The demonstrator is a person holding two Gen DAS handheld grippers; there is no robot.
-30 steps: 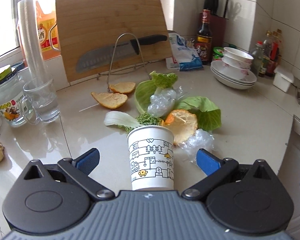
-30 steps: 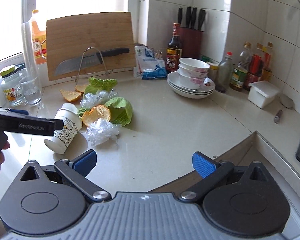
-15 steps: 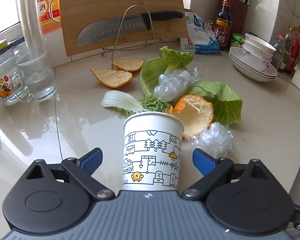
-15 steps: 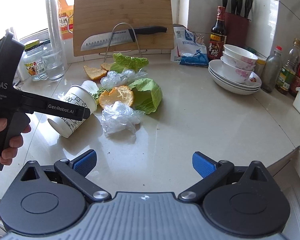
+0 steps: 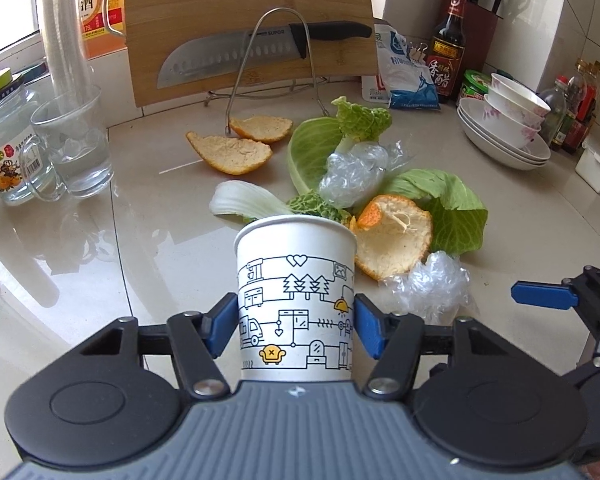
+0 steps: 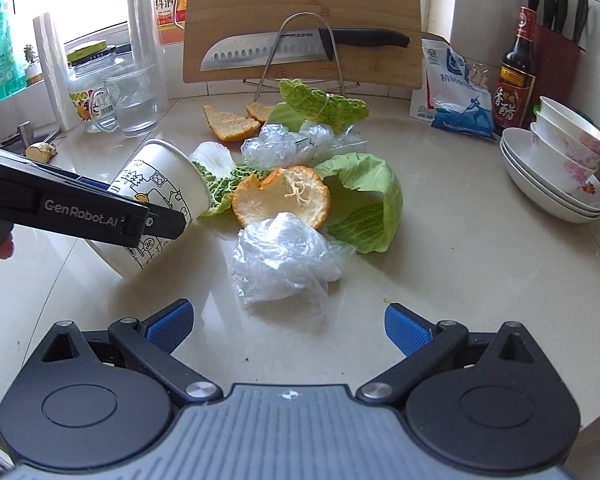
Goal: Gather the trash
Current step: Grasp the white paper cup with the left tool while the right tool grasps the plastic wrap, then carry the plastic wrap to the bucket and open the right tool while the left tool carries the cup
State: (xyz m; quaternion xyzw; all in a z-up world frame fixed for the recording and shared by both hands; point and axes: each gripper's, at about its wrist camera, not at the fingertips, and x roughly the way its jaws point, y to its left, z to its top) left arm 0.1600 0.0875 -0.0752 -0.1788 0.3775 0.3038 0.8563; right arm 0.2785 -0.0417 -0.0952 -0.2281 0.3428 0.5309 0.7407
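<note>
A: Left tongs?

B: Left gripper [image 5: 294,330] clamped on a white paper cup [image 5: 296,276] printed with black line drawings. Blue pads [image 5: 220,328] pressed against both sides, low on the wall, jaws just now drawn in around it. From the right wrist view, cup tilted, mouth leaning toward the scraps.

A: And the right tongs?

B: Right gripper [image 6: 288,326] wide open, nothing between the jaws. Poised above the pale counter [image 6: 460,280], just short of a crumpled clump of clear plastic wrap [image 6: 284,256].

A: Whereabouts, the trash?

B: Heaped near the middle of the counter. Touching the far side of that clump, a round orange peel [image 6: 284,196], pith side up. To its right, a large curled cabbage leaf [image 6: 364,200]. Between peel and cup mouth, a dark crinkled leaf and a white stalk piece. Further back, a second wad of plastic wrap [image 6: 284,142] against a ruffled green leaf [image 6: 324,100], and two more peel pieces [image 6: 230,122] to the left.

A: Anything else around?

B: Along the back edge, a wooden cutting board [image 6: 300,12] propped upright with a knife [image 6: 268,54] on a wire rack in front. Toward the back left corner, a glass mug [image 6: 134,100] beside a jar [image 6: 86,92]. Near the right edge, stacked bowls [image 6: 556,168], with a dark bottle [image 6: 516,68] and a blue and white bag [image 6: 456,96] behind
</note>
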